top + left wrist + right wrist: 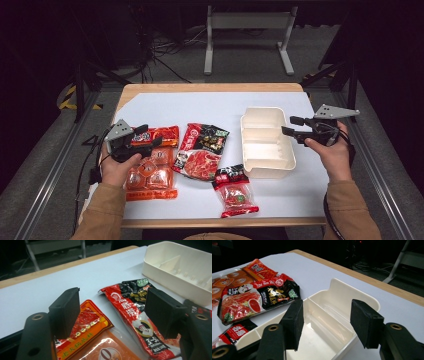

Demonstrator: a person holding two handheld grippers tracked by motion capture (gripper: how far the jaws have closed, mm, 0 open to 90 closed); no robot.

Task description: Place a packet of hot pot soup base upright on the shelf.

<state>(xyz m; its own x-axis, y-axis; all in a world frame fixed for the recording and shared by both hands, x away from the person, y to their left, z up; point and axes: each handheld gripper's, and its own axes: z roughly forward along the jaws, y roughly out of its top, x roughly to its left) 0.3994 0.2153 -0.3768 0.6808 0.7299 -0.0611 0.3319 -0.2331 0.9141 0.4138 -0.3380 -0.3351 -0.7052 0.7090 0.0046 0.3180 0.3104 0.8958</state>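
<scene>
orange seasoning packet point(151, 170), a flat glossy foil pouch with round orange emblems and a red-and-gold band at its far end, lies on the white sheet at the near left of the table point(210, 102), right under the left gripper point(150, 136). in the left gripper view the pouch point(100, 340) shows between the two blocky matte-black jaws, which stand apart above it with nothing clamped and no pad pressing on the film. just beside it to the right lies a red and black hotpot base packet point(202, 150), shiny and crinkled, with pictures of meat; its black top edge overlaps the table sheet toward the tray. nearer the person sits a small red packet point(235, 192) with a clear window. a cream plastic tray point(267, 142), rectangular with rounded corners and a divider wall splitting it into compartments, rests right of the packets. the right gripper point(292, 126) hovers at the tray's right rim, its jaws spread wide and holding nothing; in the right gripper view the tray's smooth hollow point(329, 322) lies between the open black pads without contact.
</scene>
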